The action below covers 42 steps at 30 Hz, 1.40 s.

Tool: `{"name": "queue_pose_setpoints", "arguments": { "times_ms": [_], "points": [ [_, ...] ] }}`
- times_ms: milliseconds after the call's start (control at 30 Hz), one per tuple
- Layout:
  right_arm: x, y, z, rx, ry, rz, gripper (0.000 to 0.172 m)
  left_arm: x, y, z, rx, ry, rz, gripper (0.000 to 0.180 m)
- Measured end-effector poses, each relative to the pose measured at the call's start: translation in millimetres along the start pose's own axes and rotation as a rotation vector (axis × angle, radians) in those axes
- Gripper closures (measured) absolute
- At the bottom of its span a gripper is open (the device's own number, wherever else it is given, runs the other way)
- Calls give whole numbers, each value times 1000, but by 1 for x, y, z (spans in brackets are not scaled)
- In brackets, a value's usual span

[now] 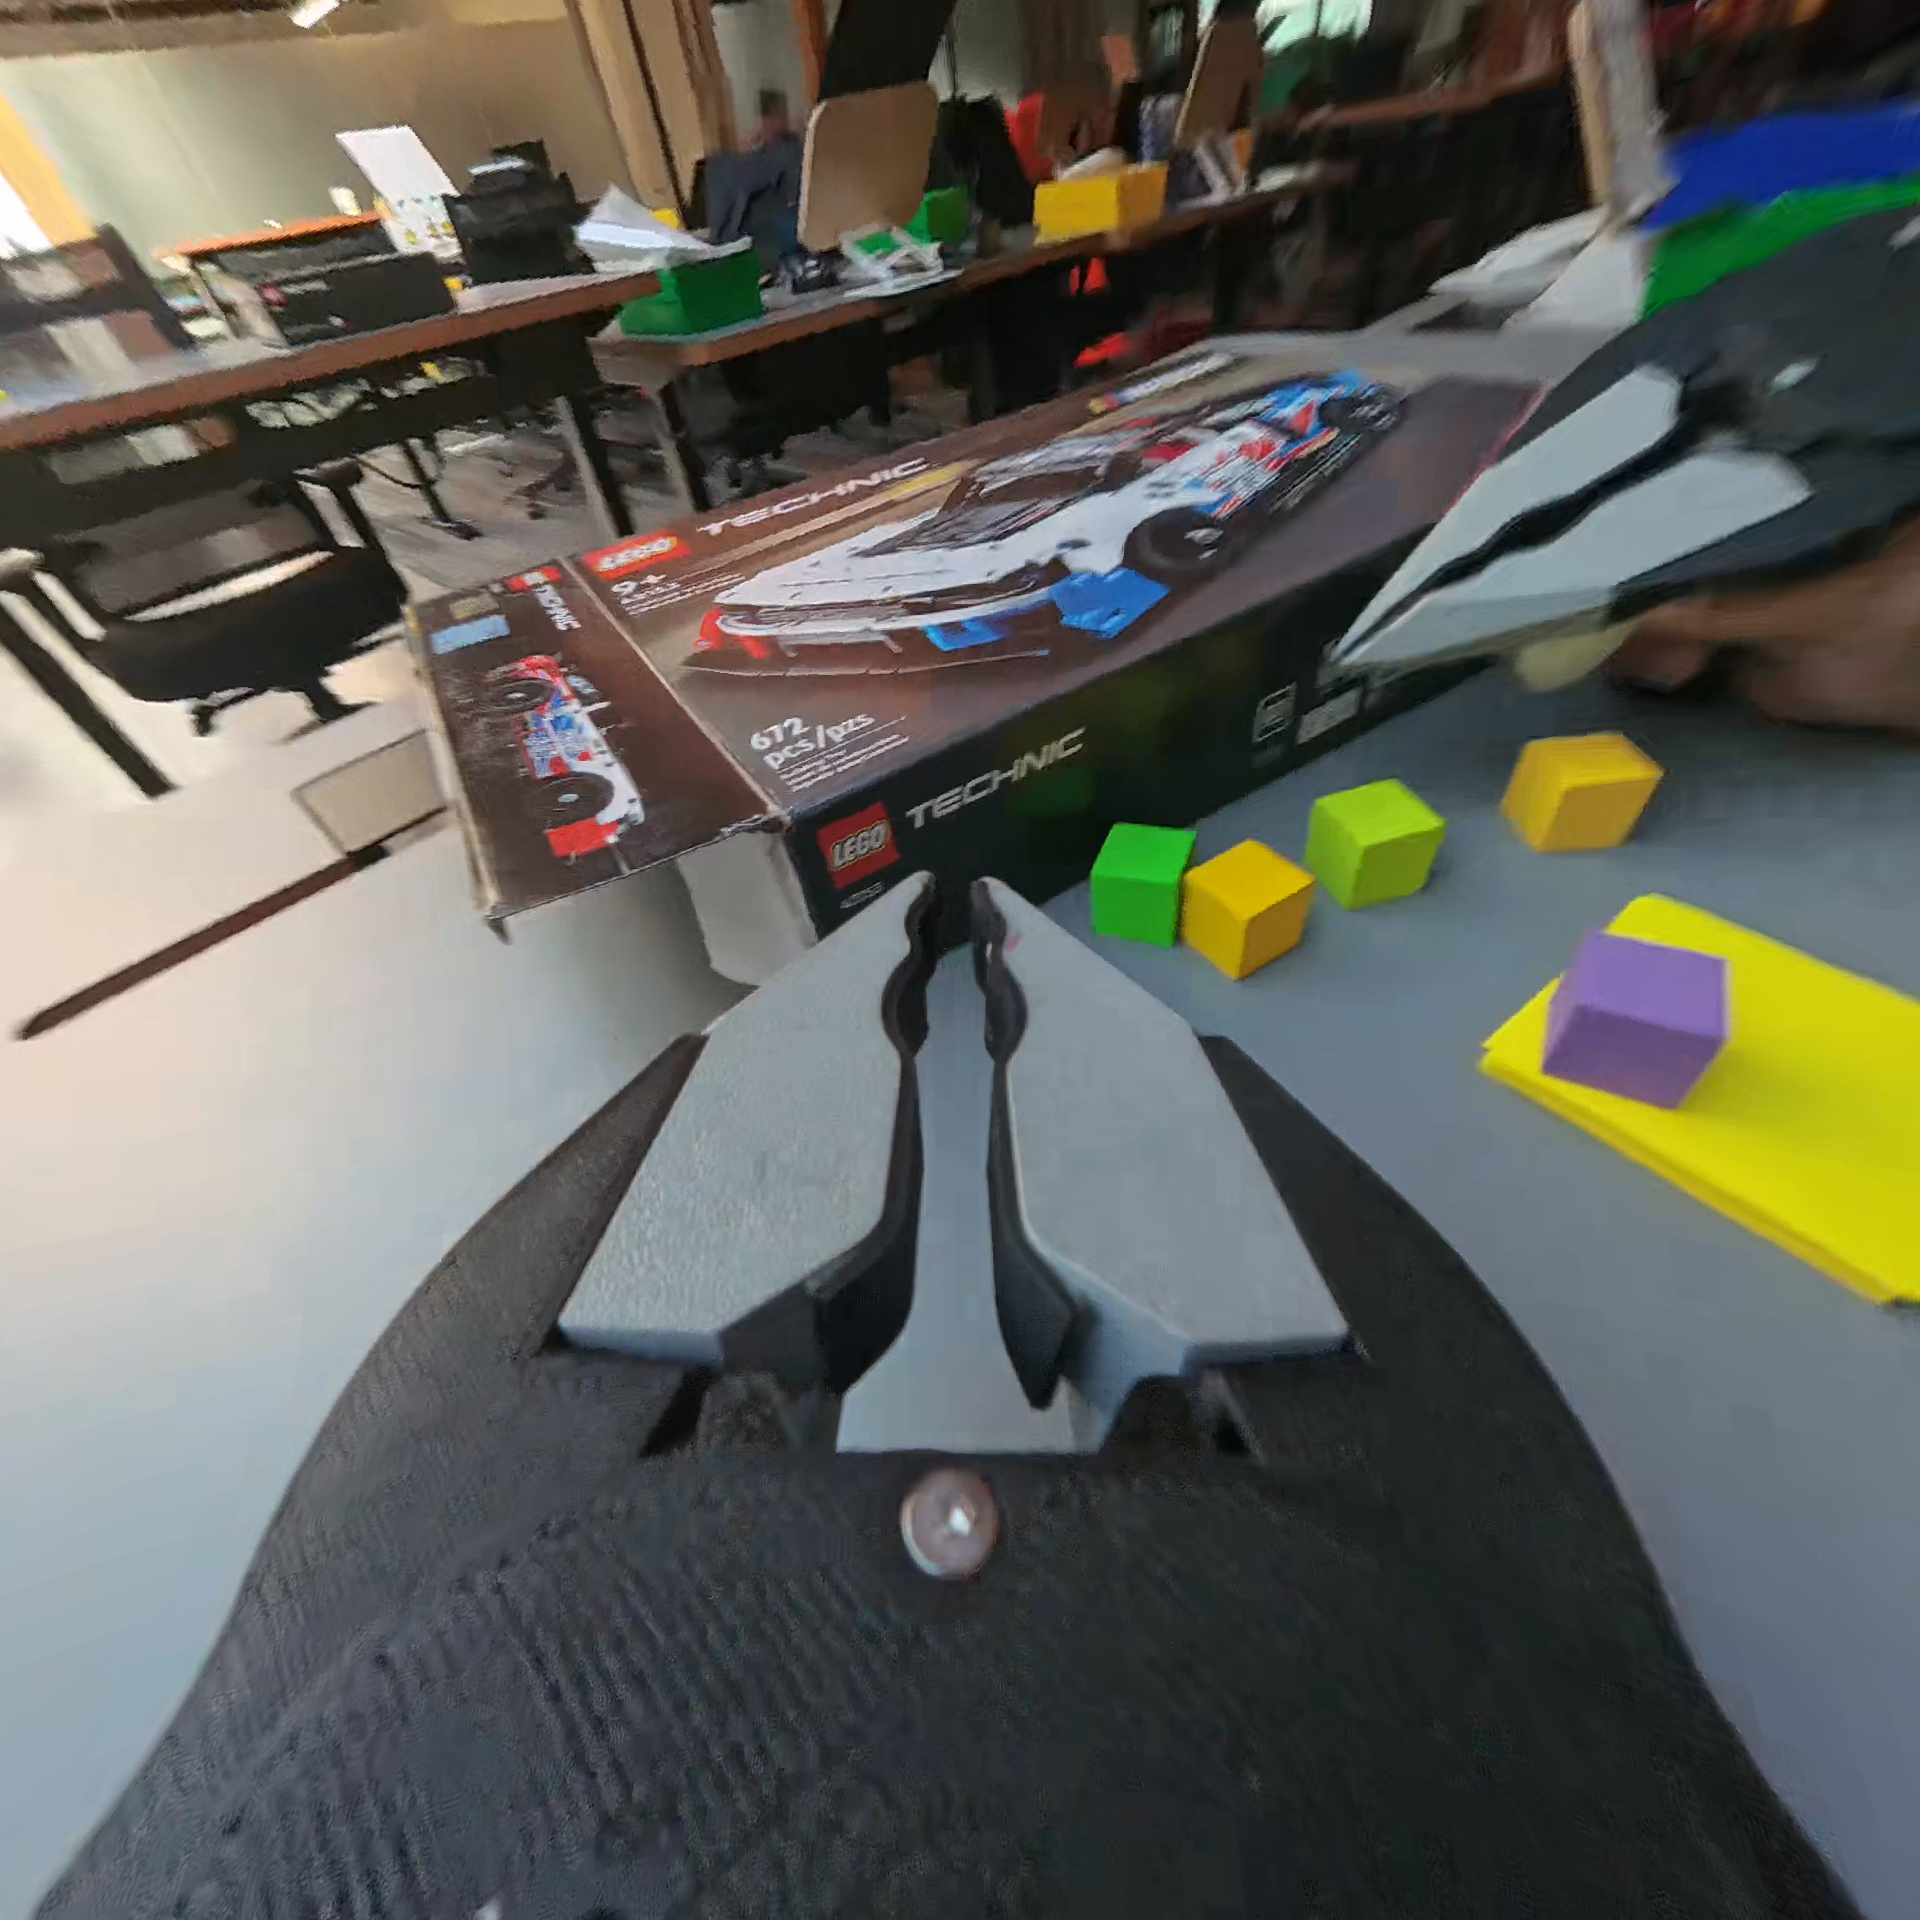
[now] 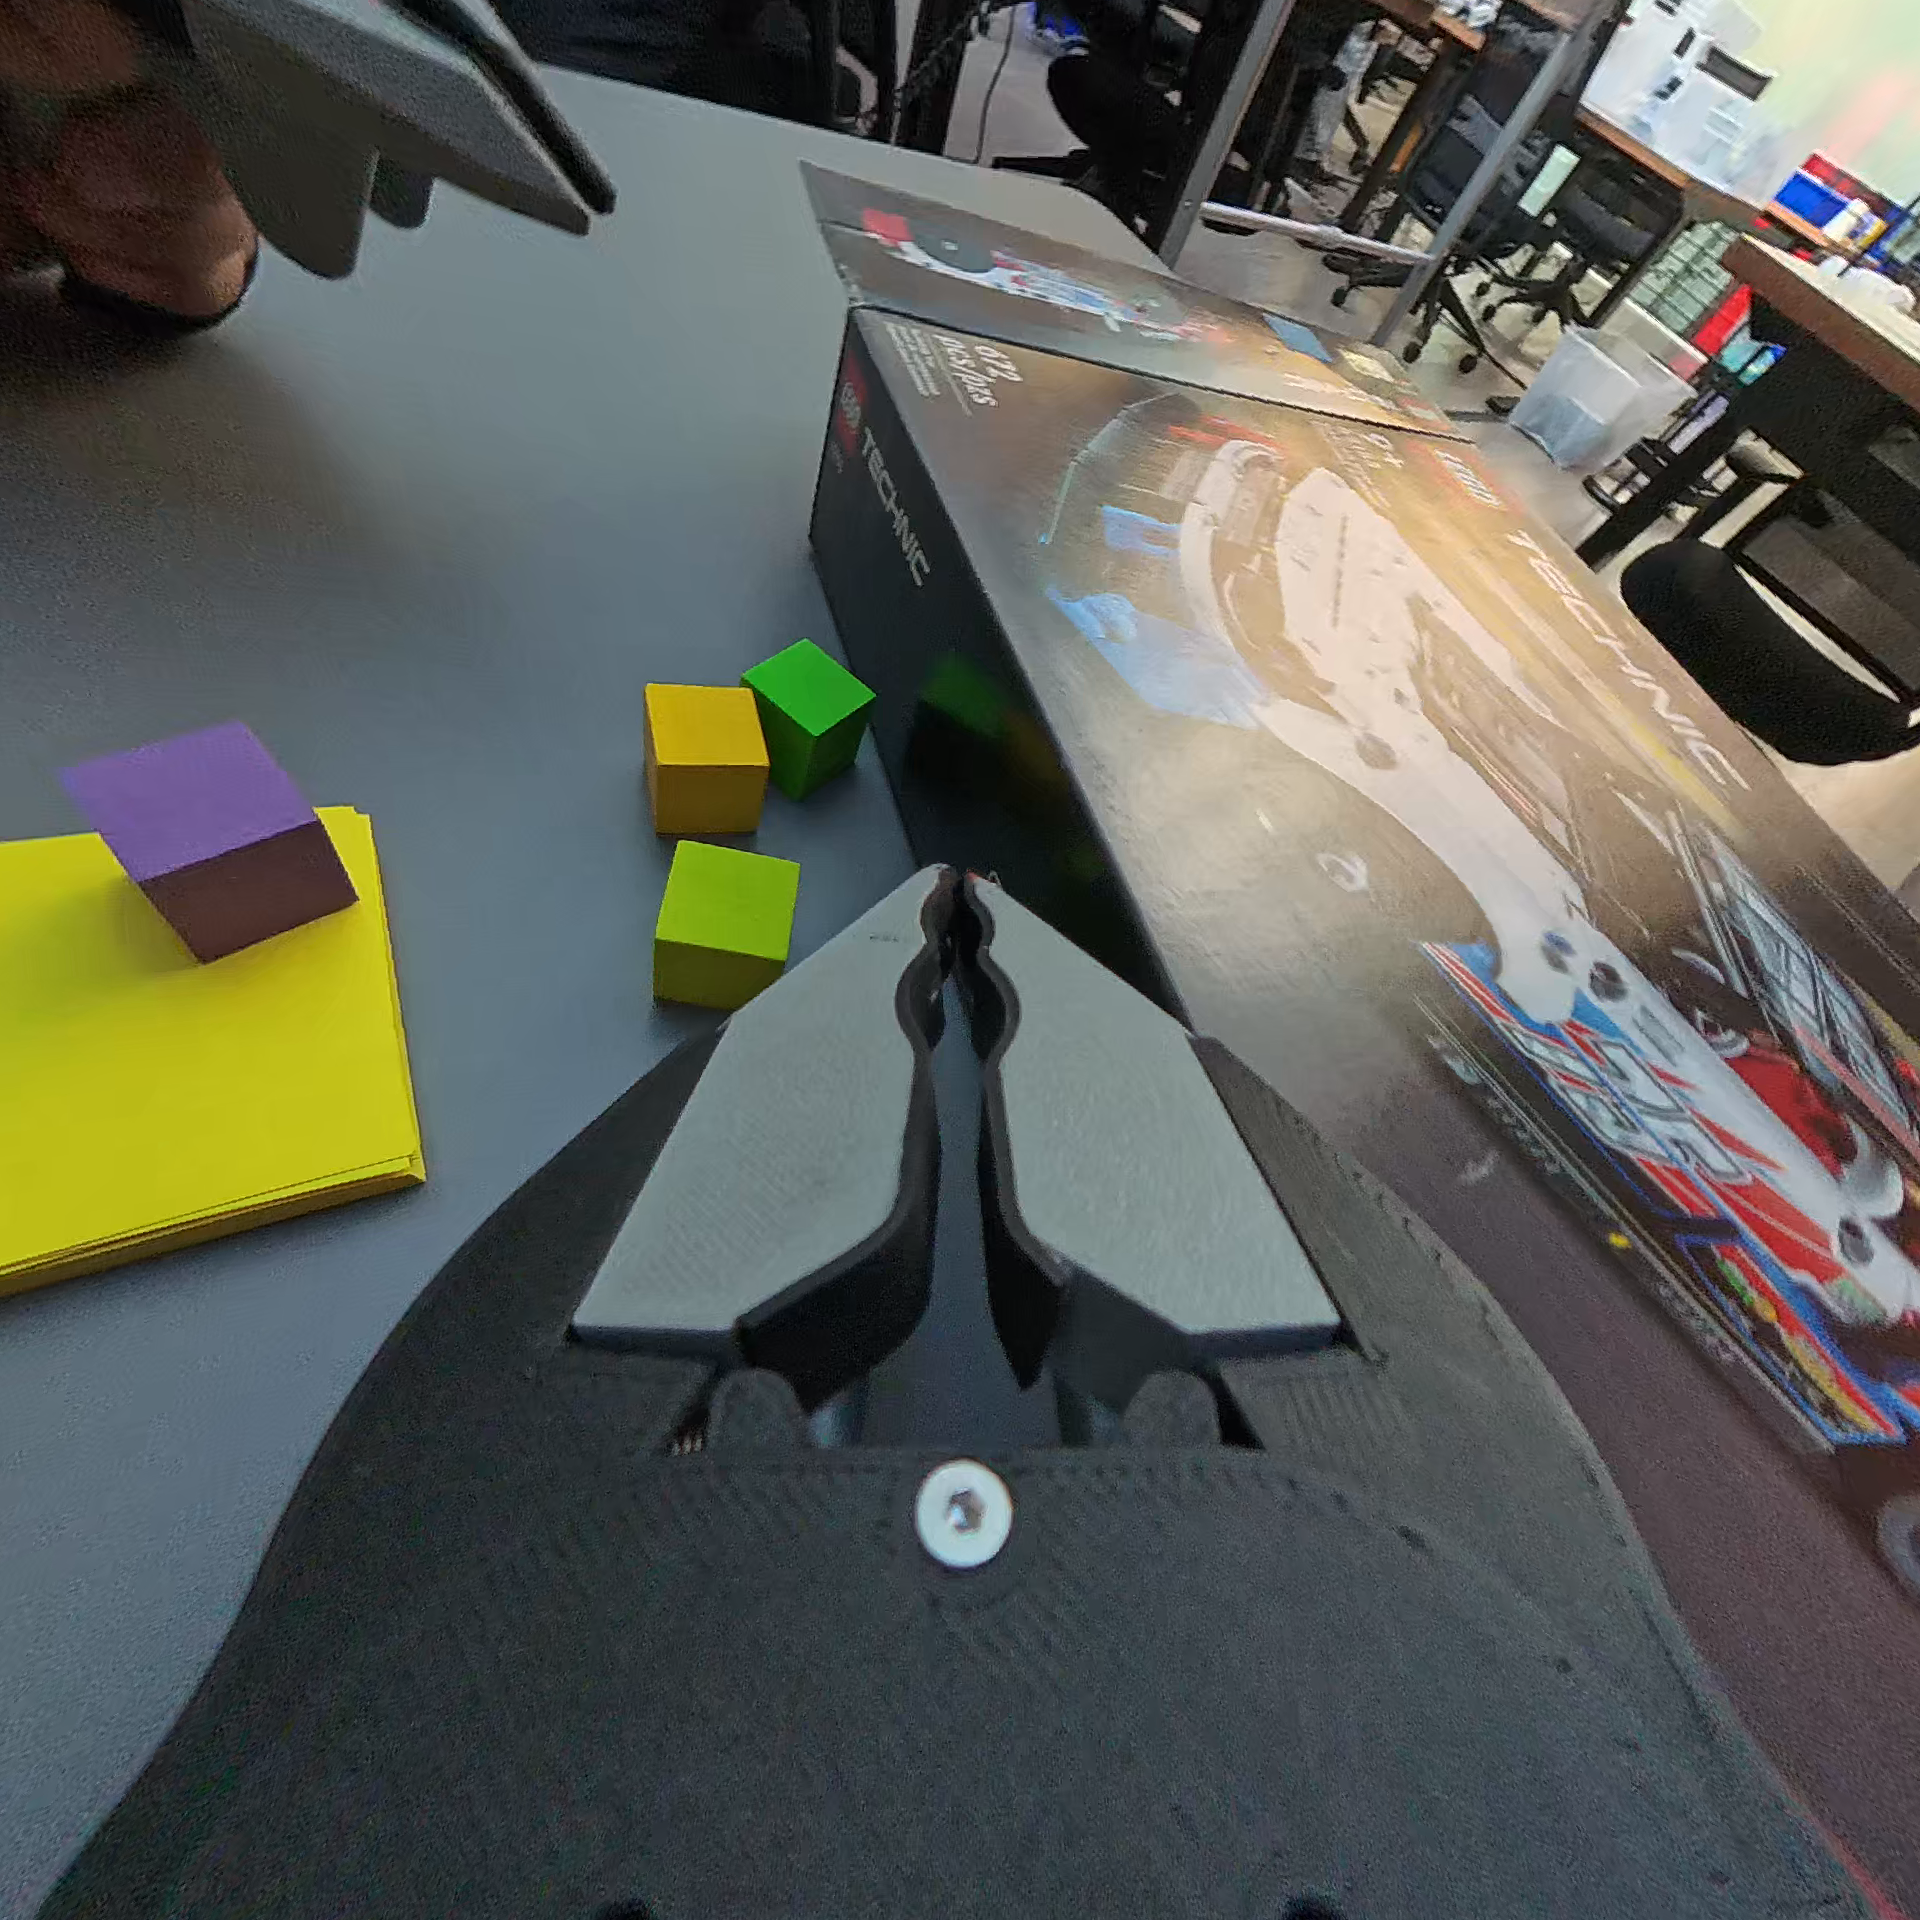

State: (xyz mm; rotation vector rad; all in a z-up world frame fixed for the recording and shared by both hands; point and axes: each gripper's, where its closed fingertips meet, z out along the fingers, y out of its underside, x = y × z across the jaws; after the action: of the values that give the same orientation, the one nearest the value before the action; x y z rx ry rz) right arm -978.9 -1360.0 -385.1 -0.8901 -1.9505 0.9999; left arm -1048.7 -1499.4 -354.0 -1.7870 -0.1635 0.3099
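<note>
From your left wrist view, your left gripper (image 1: 951, 894) hangs over the grey table (image 1: 1351, 1403) with its tips nearly pressed together, only a thin slit between them and nothing in it; the tips sit in front of the near corner of the big dark toy-car box (image 1: 1039, 582). That box lies flat, printed with a white, blue and red car, and its end flap (image 1: 582, 717) stands open toward the left, off the table edge. Just right of your tips a green cube (image 1: 1140, 883) touches an orange-yellow cube (image 1: 1247, 907); a lime cube (image 1: 1371, 842) sits near them and another orange-yellow cube (image 1: 1579, 790) farther right. A purple cube (image 1: 1634, 1018) rests on a stack of yellow paper (image 1: 1766, 1143). Your right gripper (image 1: 1351, 655) shows at upper right, blurred, tips together, close to the box's long side. From your right wrist view, the right gripper (image 2: 961, 883) has its tips pressed together on nothing, just beside the box's (image 2: 1351, 675) dark side wall, which runs along the right and blocks that way. The lime cube (image 2: 724, 925) is nearest, left of the tips; beyond it the orange-yellow cube (image 2: 704, 758) touches the green cube (image 2: 810, 717), which sits close against the box. The purple cube (image 2: 208, 831) is tilted on the yellow paper (image 2: 208, 1091) at left.
</note>
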Motion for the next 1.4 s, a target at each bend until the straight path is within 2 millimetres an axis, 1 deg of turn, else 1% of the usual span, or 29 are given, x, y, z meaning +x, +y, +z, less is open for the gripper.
{"name": "queue_pose_setpoints", "arguments": {
  "times_ms": [33, 100, 167, 233, 300, 400, 467, 500, 567, 667, 700, 800, 900, 1033, 1167, 1267, 1333, 1400],
  "points": [
    [-3, 0, 5, -9, -19, -38, 172, 5, -2, -1, 16, 56, -56, 176],
    [-9, 0, 12, -30, -45, -92, 172, 12, -1, 0, -3, 100, -119, 172],
    [-12, 1, 15, -48, -51, -123, 172, 26, 1, 1, -24, 151, -112, 171],
    [-16, -1, 14, -49, -51, -153, 172, 37, 2, 3, -37, 173, -61, 170],
    [-20, -3, 12, -41, -52, -183, 172, 41, 5, 6, -61, 173, -13, 170],
    [-17, -1, 13, -55, -36, -198, 172, 35, 5, 10, -68, 150, -17, 170],
    [-8, -2, 13, -42, -3, -171, 172, 34, 5, 10, -64, 173, -64, 167],
    [-3, -4, 12, -31, 10, -148, 172, 32, 4, 9, -58, 182, -93, 163],
    [7, -2, 10, -30, 32, -106, 172, 27, 2, 8, -45, 204, -152, 160],
    [15, 0, 4, -22, 46, -20, 172, 17, 4, 8, -47, 180, -164, 155],
    [16, 0, 0, -17, 48, 5, 172, 15, 5, 8, -55, 169, -149, 154],
    [13, -15, -14, 70, 53, -4, 172, 18, 4, 7, -50, 156, -109, 155],
    [18, -18, -17, 79, 95, 98, 172, 22, 6, 6, -58, 167, -77, 156],
    [14, -26, -20, 138, 87, 202, 172, 21, 4, 4, -41, 159, -79, 155],
    [7, -36, -15, 194, 24, 314, 172, 28, 2, -2, -26, 212, -94, 146],
    [4, -36, -8, 209, -28, 368, 170, 34, 1, -7, -13, 279, -119, 144],
    [2, -34, -5, 207, -61, 384, 169, 46, 4, -10, -40, 360, -108, 144],
    [1, -33, -4, 207, -93, 397, 169, 62, 8, -13, -69, 437, -48, 140]
  ]
}}
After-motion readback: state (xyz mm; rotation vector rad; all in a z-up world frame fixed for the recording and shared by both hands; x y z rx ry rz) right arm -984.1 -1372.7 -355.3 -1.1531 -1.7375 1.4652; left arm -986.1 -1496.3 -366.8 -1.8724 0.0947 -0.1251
